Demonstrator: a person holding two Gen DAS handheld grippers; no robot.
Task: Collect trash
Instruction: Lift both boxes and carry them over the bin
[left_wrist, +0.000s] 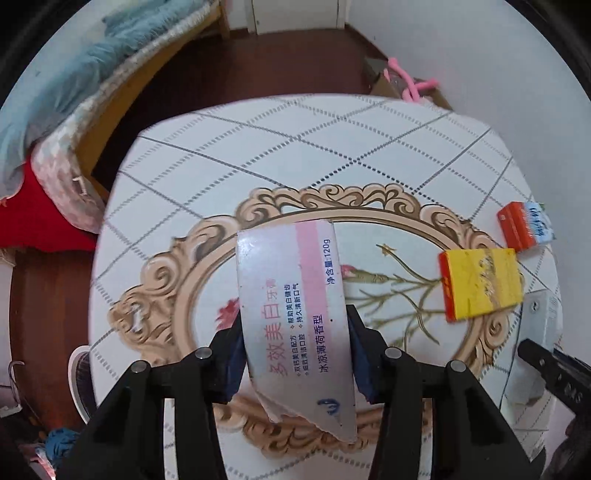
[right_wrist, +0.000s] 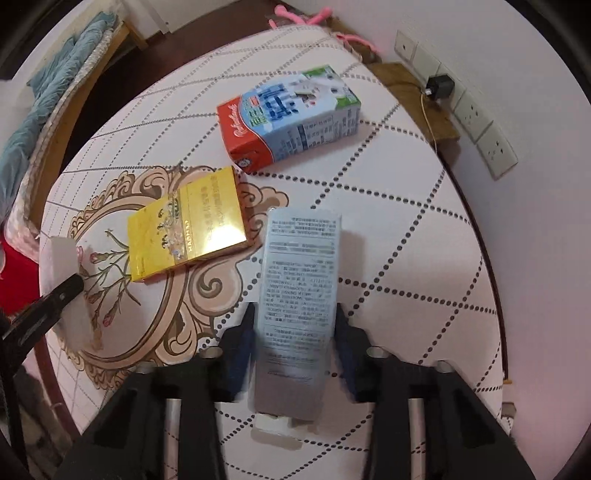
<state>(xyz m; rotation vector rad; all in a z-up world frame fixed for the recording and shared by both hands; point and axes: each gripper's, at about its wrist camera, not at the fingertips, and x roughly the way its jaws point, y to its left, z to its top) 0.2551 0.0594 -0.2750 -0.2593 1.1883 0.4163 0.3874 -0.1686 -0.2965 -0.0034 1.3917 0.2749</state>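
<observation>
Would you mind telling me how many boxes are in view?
4: a toothpaste box in the left gripper, a pale box in the right gripper, a yellow box and a milk carton on the table.

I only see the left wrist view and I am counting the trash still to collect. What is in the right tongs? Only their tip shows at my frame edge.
Observer: The right tongs are shut on a pale blue box panel covered in small print.
Operator: And the red and blue thing cut off at my right edge?
Observer: That is a milk carton. It lies on its side on the table, and neither gripper is touching it.
Operator: Is there anything beside the table to keep clear of?
Observer: Yes, a black charger is plugged into a wall socket there, and a thin cable hangs from it.
</observation>
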